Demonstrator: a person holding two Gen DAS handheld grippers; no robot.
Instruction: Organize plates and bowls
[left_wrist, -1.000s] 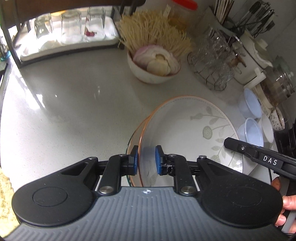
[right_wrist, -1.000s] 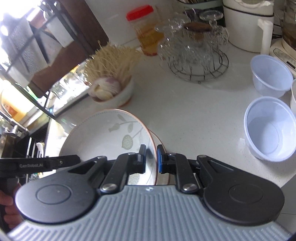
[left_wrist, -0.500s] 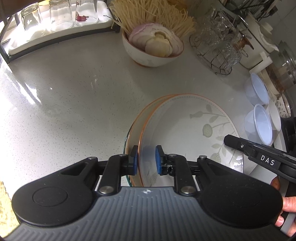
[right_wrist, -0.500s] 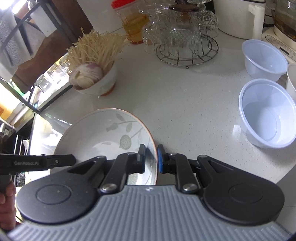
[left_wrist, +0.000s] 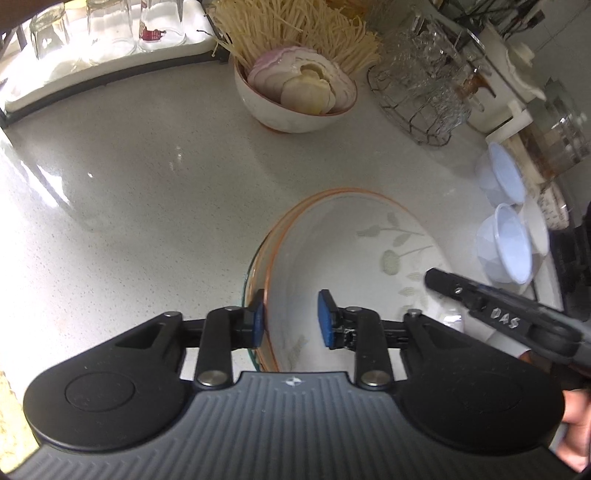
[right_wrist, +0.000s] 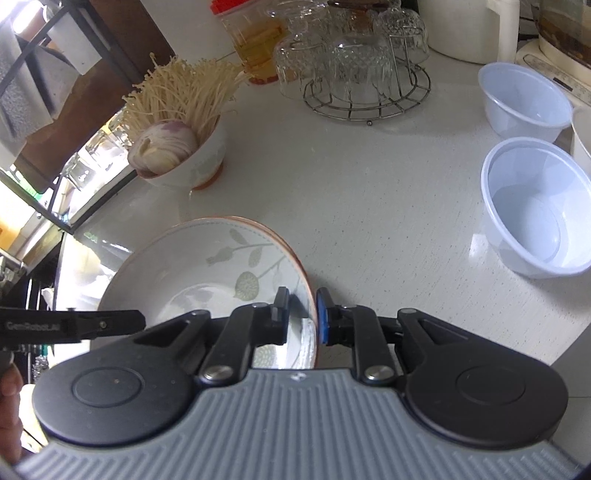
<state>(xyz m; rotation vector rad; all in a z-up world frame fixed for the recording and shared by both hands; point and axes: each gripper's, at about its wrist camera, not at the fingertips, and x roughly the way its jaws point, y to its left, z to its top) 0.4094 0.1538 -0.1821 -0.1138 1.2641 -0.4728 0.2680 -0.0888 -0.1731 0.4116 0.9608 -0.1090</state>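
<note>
A white plate with a leaf pattern and orange rim rests on another orange-rimmed plate and a clear glass one on the white counter. My left gripper is open, its fingers astride the plates' left rim without pressing it. My right gripper is shut on the patterned plate at its right rim. Two translucent plastic bowls stand to the right.
A ceramic bowl with onion and enoki mushrooms stands behind the plates. A wire rack of glass cups is at the back. Upturned glasses on a tray are far left. Appliances line the right side.
My left gripper has opened and let go of the plates' rim. The plate stack has come down onto the counter. My right gripper stays shut on the rim.
</note>
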